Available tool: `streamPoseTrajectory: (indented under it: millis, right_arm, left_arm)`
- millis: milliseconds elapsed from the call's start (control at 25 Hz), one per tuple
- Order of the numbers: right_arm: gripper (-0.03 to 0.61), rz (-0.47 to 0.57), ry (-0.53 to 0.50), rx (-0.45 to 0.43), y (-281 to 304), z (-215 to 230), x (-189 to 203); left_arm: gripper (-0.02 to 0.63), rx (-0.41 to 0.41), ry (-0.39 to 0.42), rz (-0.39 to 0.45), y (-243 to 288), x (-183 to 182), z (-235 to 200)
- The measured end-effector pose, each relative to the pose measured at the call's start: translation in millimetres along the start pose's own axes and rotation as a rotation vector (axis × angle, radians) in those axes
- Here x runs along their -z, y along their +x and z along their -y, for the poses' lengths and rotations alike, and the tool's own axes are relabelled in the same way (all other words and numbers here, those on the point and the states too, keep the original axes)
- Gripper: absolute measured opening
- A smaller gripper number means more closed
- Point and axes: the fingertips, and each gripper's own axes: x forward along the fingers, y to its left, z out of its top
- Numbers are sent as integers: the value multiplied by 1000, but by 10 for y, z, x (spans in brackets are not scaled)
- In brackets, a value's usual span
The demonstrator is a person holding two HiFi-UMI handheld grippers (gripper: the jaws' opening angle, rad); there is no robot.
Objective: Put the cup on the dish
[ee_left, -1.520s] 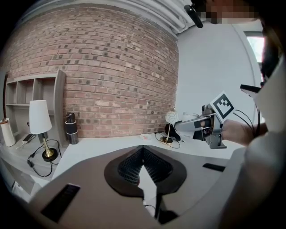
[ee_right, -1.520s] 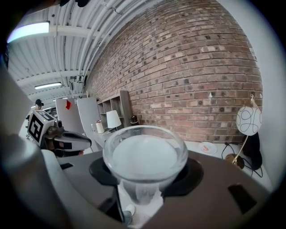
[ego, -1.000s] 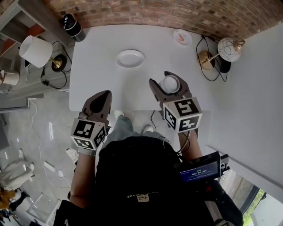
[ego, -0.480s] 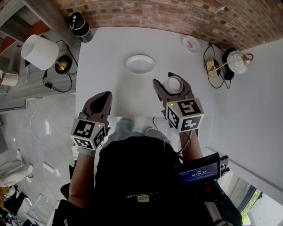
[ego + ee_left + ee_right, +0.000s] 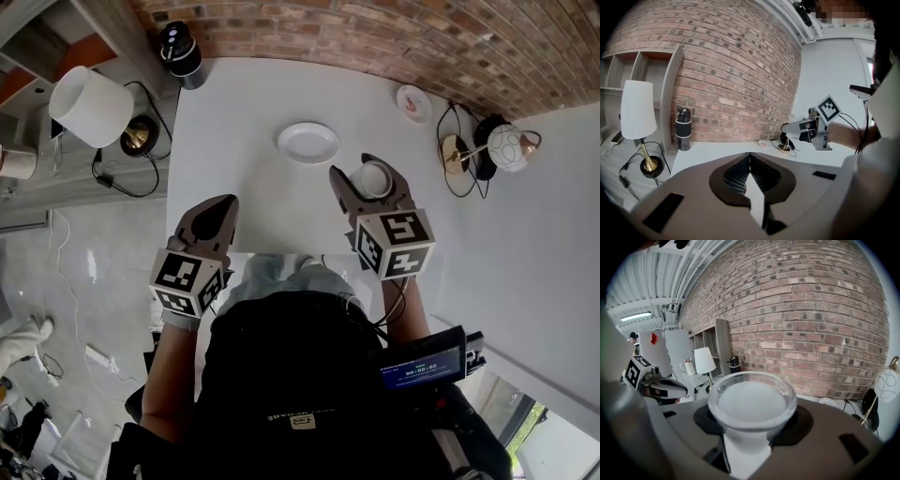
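Now my right tool [image 5: 364,174] clamps the cup [image 5: 374,178] over the tabletop [image 5: 234,122] near the dish [image 5: 308,142]; my left tool [image 5: 220,202] is pressed together, empty.

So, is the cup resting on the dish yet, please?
No, the cup is gripped in the right tool, clear of the bare dish.

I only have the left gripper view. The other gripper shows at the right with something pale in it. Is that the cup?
Observer: Yes. The right gripper view shows the right gripper shut on the white cup, upright between its jaws.
Operator: Is there a dish on the table?
Observer: The head view shows an empty white dish on the table.
Operator: Is the cup on it?
Observer: No. The cup is apart from it, to its right and nearer the person.
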Motion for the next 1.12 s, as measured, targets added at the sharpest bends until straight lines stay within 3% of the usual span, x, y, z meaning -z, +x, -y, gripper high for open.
streamPoseTrajectory:
  millis: [440, 1120]
  right_arm:
    - [245, 5, -27, -62, 285, 34, -100]
    - [245, -5, -114, -218, 942, 67, -183]
  left_arm:
    - [5, -85, -4, 15, -41, -81, -83]
    - [5, -336, -87, 58, -286, -134, -129]
